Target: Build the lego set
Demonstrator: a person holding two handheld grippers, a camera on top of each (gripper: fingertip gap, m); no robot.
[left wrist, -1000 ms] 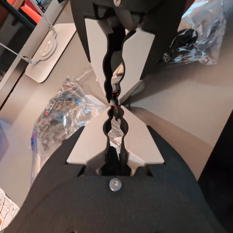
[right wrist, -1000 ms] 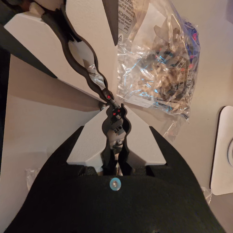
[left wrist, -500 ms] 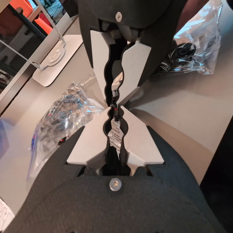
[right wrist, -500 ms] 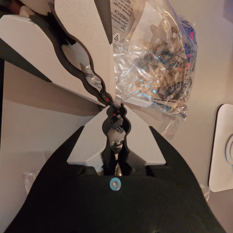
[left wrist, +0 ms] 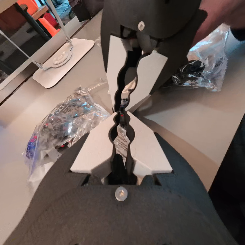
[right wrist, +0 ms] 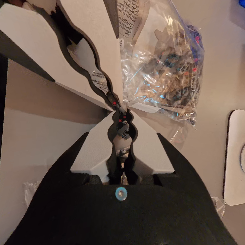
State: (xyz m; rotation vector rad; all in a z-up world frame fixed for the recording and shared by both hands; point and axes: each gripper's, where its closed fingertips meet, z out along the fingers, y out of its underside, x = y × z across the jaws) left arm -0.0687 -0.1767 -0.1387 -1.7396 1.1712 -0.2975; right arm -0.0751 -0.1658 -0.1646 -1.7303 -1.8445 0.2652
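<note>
Joining two small Lego sub-assemblies in mid-air is the job right now: a dark piece with a red cross-shaped axle end [right wrist: 114,102] sits pinched at the tip of the left gripper [right wrist: 116,106], nose to nose with a dark grey cluster showing two red axle ends [right wrist: 122,119] clamped in the right gripper [right wrist: 121,112]. Both pairs of tongs are clenched on their pieces, tips almost touching above the pale table [right wrist: 33,139]. From the left wrist view, the left gripper [left wrist: 122,114] meets the right gripper [left wrist: 122,106] head-on, though the seam between the parts is tiny and shadowed, so whether they have clicked home is hard to call. The next move looks like a straight, firm push along the shared axis, holding both grips tight so nothing twists or pops loose. Beneath the action lies a clear plastic bag of unsorted parts [right wrist: 165,79], a second bag with black pieces [left wrist: 198,69] sits farther off, and a white stand base [left wrist: 62,59] waits at the table's edge.
</note>
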